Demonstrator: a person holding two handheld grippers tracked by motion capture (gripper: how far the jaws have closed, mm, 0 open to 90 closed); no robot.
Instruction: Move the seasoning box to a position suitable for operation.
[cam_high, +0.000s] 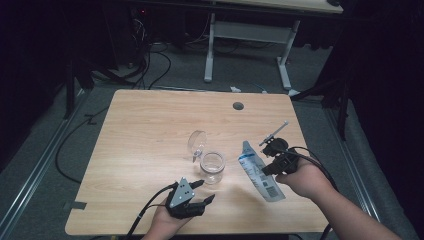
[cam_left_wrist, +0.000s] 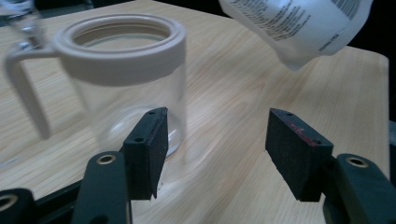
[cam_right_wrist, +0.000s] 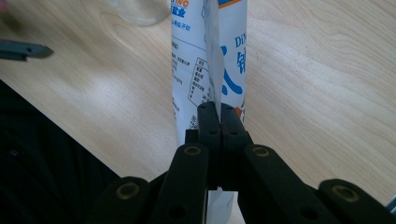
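Pouch pinched in my right gripper, left gripper wide and closing in on the jar.

My right gripper (cam_right_wrist: 219, 116) has its jaws clamped tight on the white pouch (cam_high: 260, 172), held off the counter (cam_high: 145, 130) at about 4 o'clock of the glass jar (cam_high: 212, 167), probably ready to tip. My left gripper (cam_left_wrist: 217, 154) stands wide, gripping nothing, at the jar's 7 o'clock, likely to steady it. The hinged lid (cam_high: 197, 142) stands open at 11 o'clock.
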